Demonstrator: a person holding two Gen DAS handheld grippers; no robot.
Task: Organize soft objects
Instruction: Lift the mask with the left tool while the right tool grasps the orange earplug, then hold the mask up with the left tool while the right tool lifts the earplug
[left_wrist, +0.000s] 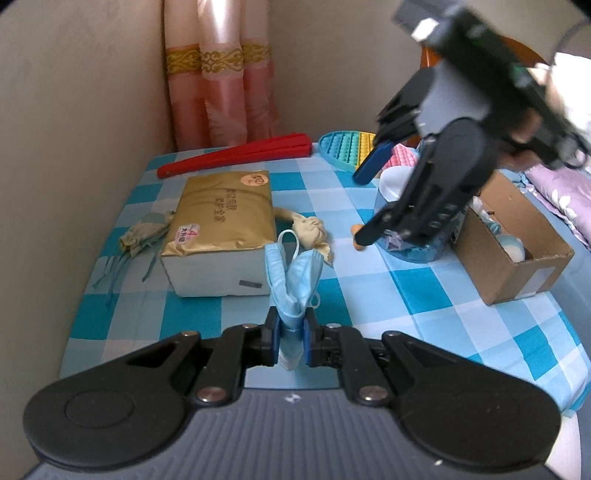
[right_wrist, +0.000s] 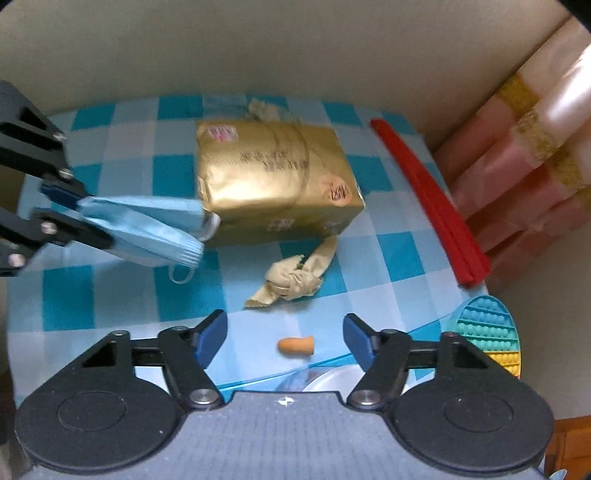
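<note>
My left gripper (left_wrist: 290, 334) is shut on a folded light-blue face mask (left_wrist: 291, 280) and holds it above the checked tablecloth; it shows in the right wrist view (right_wrist: 70, 214) with the mask (right_wrist: 147, 225). My right gripper (right_wrist: 282, 338) is open and empty, over an orange earplug (right_wrist: 295, 346); in the left wrist view it (left_wrist: 364, 201) hovers above a blue container (left_wrist: 417, 247). A knotted beige cloth (right_wrist: 295, 275) (left_wrist: 310, 230) lies beside a gold tissue pack (right_wrist: 277, 184) (left_wrist: 221, 218). A green-beige tasselled pouch (left_wrist: 144, 232) lies left of the pack.
A cardboard box (left_wrist: 517, 236) with soft items stands at the right. A red folded fan (left_wrist: 236, 153) (right_wrist: 432, 199) and a rainbow pop-it toy (left_wrist: 343, 147) (right_wrist: 487, 336) lie at the back. Walls and a pink curtain (left_wrist: 221, 81) border the table (left_wrist: 406, 288).
</note>
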